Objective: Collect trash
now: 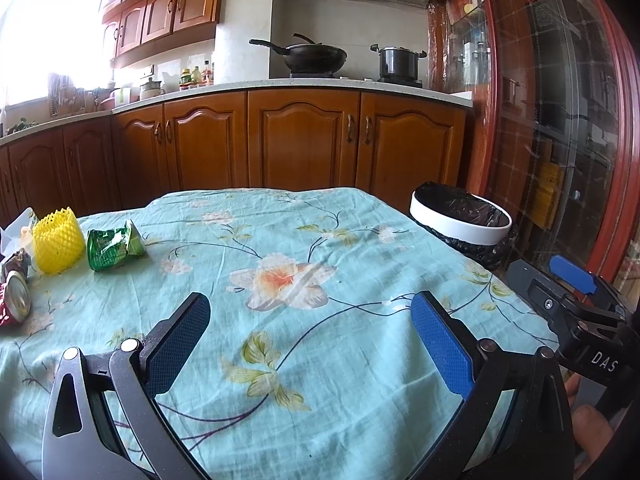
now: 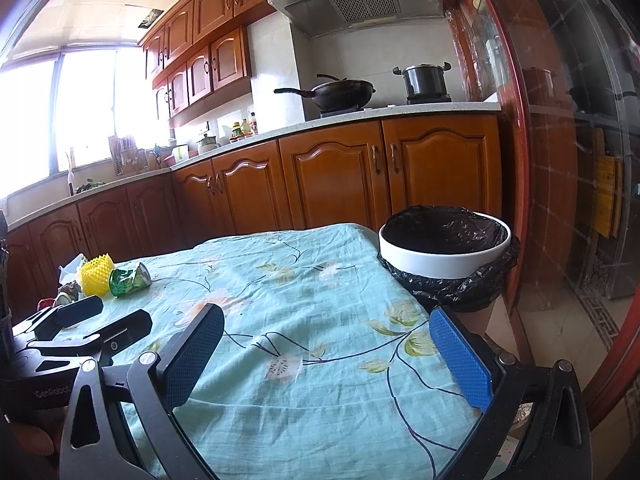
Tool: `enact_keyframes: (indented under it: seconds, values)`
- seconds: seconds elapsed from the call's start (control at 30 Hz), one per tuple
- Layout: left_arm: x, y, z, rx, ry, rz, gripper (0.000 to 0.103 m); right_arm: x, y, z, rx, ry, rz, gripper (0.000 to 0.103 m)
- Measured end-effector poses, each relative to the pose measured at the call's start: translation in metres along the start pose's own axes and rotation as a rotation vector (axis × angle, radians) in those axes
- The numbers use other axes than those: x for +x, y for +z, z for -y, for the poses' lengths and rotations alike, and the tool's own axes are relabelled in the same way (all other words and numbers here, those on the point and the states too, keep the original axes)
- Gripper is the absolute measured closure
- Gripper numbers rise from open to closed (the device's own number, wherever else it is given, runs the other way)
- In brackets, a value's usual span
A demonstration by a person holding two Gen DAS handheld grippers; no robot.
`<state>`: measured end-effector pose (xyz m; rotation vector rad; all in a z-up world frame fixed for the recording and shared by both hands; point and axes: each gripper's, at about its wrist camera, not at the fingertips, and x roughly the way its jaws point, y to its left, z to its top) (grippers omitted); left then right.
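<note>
Trash lies at the table's far left: a yellow foam net sleeve (image 1: 55, 240), a crushed green can (image 1: 114, 245), a crushed red can (image 1: 14, 298) and white paper (image 1: 14, 230). The sleeve (image 2: 96, 276) and green can (image 2: 129, 279) also show in the right wrist view. A white bin with a black liner (image 1: 460, 222) (image 2: 444, 254) stands off the table's far right corner. My left gripper (image 1: 310, 312) is open and empty over the floral cloth. My right gripper (image 2: 326, 328) is open and empty near the table's right edge.
The table carries a light blue floral cloth (image 1: 280, 280). Wooden kitchen cabinets (image 1: 304, 140) stand behind, with a wok (image 1: 316, 56) and a pot (image 1: 398, 62) on the counter. A glass door with a red frame (image 1: 560, 120) is at the right.
</note>
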<state>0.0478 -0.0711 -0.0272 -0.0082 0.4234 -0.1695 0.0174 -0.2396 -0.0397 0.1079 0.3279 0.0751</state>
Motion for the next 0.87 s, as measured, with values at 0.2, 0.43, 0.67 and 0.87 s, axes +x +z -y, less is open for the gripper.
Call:
enact_keyframes:
  seconds: [0.2,0.43,0.67,0.87]
  values:
    - [0.002,0.0,-0.001,-0.001,-0.003,-0.006,0.0,0.0,0.001,-0.001,-0.002,0.003,0.0,0.0]
    - [0.004,0.0,-0.003,-0.003,-0.002,-0.012,0.0,0.003,0.003,-0.001,0.0,0.01,-0.006,0.0]
    - [0.009,0.0,-0.006,-0.012,-0.008,-0.026,0.0,0.007,0.005,0.0,0.001,0.017,-0.02,0.0]
    - [0.012,0.001,-0.008,-0.02,-0.021,-0.044,0.0,0.011,0.007,0.004,0.009,0.019,-0.038,0.0]
